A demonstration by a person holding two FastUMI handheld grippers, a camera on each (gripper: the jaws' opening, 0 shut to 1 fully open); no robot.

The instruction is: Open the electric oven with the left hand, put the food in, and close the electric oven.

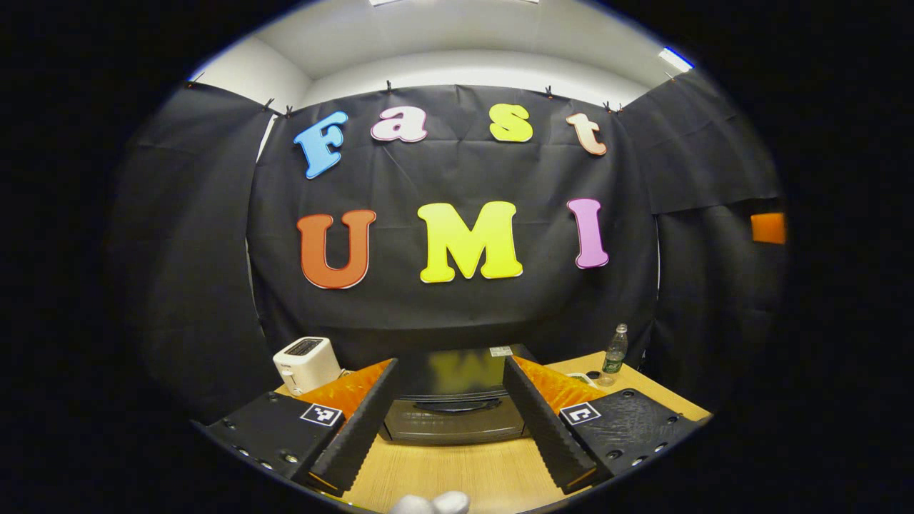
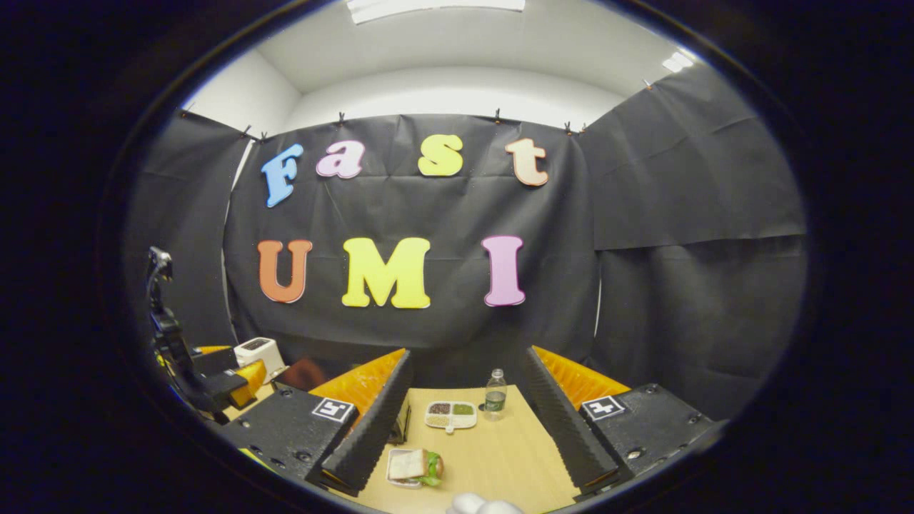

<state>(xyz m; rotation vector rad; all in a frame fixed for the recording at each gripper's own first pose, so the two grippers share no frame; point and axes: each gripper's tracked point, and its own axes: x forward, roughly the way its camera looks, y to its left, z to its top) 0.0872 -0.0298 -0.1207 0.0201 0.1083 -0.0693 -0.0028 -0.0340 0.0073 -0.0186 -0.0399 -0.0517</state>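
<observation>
While both tongs hover spread above the wooden worktop (image 1: 457, 471), nothing is gripped.
Left tongs (image 1: 448, 421) face the closed black electric oven (image 1: 453, 410) beyond; right tongs (image 2: 463, 435) frame the sandwich on its tray (image 2: 414, 465).

The electric oven (image 1: 453, 407) has a glossy dark front and top that mirror the wall, and it stands on a desk (image 1: 464, 471) of smooth, pale wood grain. Left of the oven, the toaster (image 1: 307, 364) looks like smooth white plastic. Right of it stands a clear plastic bottle (image 1: 615, 350).
</observation>
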